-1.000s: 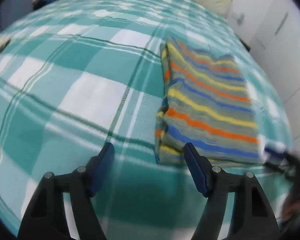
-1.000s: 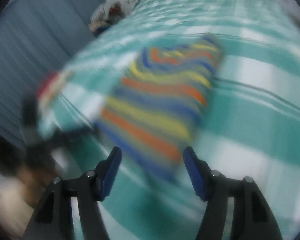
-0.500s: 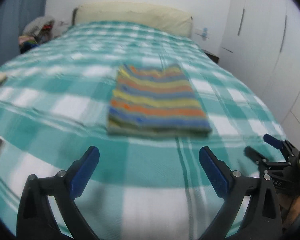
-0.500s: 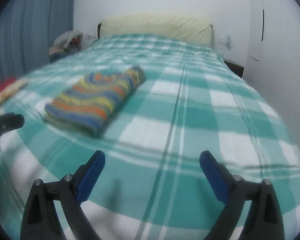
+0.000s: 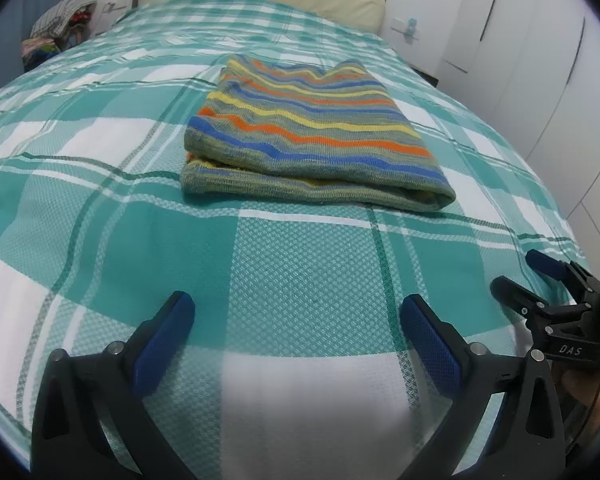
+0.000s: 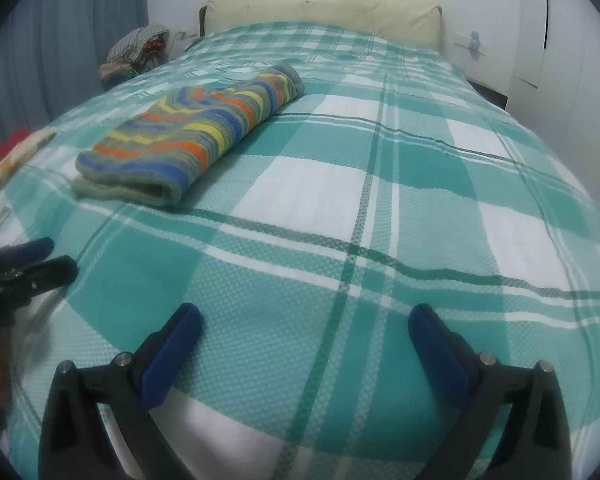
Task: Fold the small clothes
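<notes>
Striped garment (image 5: 312, 136) lies folded flat on the checked bedspread (image 5: 300, 280); left gripper (image 5: 296, 320) and right gripper (image 6: 304, 324) have just spread wide, holding nothing.

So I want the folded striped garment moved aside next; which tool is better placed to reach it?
Left, probably. The striped garment lies straight ahead of the open left tool; from the open right tool it sits off to the left.
</notes>
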The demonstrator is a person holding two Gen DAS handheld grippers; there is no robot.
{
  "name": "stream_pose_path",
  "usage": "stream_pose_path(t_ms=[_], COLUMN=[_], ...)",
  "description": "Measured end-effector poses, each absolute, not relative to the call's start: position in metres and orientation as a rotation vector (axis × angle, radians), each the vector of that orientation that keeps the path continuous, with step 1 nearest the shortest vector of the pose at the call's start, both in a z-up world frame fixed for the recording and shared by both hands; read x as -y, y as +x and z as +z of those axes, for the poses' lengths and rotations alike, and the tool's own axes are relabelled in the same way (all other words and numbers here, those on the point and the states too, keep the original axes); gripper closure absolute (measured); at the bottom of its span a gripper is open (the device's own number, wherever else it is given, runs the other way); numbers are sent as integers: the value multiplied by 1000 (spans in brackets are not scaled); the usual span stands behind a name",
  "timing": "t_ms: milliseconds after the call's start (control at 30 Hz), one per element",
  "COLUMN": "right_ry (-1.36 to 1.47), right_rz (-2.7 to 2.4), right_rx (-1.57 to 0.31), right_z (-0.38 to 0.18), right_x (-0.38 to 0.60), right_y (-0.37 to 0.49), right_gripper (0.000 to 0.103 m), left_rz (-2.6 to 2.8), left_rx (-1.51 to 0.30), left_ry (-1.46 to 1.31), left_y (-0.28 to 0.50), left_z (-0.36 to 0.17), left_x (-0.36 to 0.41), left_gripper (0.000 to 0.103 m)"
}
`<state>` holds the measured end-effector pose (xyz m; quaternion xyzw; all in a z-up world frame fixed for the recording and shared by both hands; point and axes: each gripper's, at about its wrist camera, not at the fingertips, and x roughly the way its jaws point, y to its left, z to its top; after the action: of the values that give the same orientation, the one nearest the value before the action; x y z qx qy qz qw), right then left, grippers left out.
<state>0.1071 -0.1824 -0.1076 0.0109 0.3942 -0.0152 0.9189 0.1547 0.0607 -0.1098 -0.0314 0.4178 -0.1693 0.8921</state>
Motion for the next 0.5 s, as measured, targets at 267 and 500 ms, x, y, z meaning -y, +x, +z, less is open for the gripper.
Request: stream_pose_path(t_ms=[267, 500], right_ry=[22, 23], right_rz=[-32, -32], right_rx=[-810, -809], right_z=[-108, -108], right_x=[183, 183], right_y=[107, 106], right_gripper=[0, 0], left_rz=[-349, -348], left_rx=[-865, -864], left_ry=[-61, -58], left_y=[154, 153], left_z=[-111, -112], left_x=[-60, -61], left_gripper=[0, 0])
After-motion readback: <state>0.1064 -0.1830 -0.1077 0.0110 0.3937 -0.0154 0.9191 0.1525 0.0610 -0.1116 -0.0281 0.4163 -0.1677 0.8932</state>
